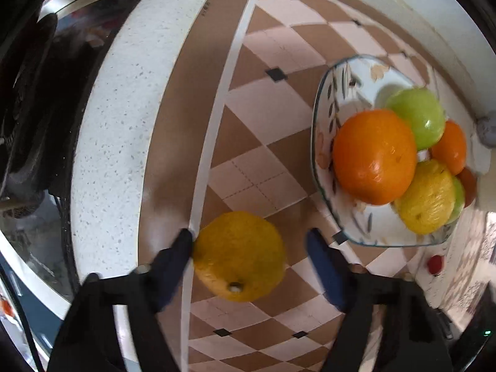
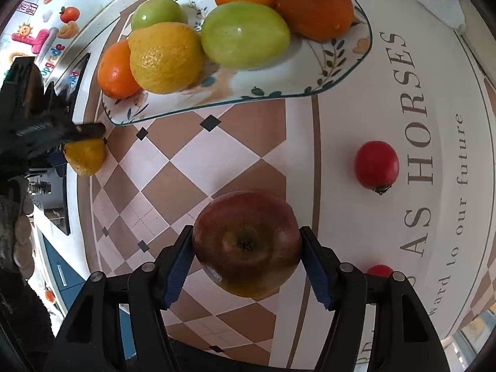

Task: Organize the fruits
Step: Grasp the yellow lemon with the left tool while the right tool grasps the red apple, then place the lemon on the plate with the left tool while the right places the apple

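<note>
A patterned plate (image 1: 328,93) (image 2: 341,71) holds several oranges, green fruits and a lemon. My left gripper (image 1: 249,245) is open around a yellow citrus (image 1: 238,255) on the checked mat; the left finger touches it, the right finger stands apart. It also shows in the right wrist view (image 2: 85,156) under the left gripper's finger. My right gripper (image 2: 246,249) is shut on a dark red apple (image 2: 246,243) just above the mat, in front of the plate.
A red tomato (image 2: 376,166) lies on the white lettered part of the mat, a smaller red one (image 2: 379,270) nearer the gripper. A speckled white counter (image 1: 124,124) and a dark stove (image 1: 28,108) lie to the left.
</note>
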A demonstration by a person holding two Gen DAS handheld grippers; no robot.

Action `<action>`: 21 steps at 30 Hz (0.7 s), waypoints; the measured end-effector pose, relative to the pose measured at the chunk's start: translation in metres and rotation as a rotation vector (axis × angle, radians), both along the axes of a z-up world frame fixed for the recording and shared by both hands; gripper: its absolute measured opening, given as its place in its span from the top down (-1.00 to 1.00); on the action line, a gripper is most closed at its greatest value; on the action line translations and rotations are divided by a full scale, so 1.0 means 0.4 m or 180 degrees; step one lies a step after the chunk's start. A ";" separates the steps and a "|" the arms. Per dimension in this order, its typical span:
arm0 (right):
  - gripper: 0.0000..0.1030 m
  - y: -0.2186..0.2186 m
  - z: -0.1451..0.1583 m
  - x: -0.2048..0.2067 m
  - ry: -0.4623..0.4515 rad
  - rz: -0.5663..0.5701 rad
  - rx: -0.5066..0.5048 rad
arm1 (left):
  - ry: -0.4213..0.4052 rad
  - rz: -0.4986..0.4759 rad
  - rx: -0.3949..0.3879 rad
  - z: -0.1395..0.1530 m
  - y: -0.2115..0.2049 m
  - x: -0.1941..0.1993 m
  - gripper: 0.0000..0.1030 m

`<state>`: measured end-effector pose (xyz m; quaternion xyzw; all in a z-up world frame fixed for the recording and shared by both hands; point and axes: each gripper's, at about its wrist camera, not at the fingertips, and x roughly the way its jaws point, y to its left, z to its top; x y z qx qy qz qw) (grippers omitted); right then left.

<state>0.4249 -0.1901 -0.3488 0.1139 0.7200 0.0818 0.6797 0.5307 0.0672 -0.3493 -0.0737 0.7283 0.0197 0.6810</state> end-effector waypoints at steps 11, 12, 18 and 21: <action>-0.35 -0.011 -0.019 0.016 0.0123 -0.0049 0.0146 | 0.0042 -0.0064 -0.0219 0.001 -0.033 -0.111 -0.09; -0.35 -0.009 -0.019 0.016 0.0114 -0.0029 0.0136 | 0.0020 -0.0013 -0.0243 0.003 -0.033 -0.118 -0.09; -0.34 0.004 -0.017 0.017 0.0064 0.0116 0.0064 | 0.0017 0.0064 -0.0361 -0.004 -0.036 -0.181 -0.08; -0.34 -0.008 -0.018 0.015 0.0068 0.0085 0.0115 | 0.0002 0.0095 -0.0436 0.010 -0.043 -0.197 -0.08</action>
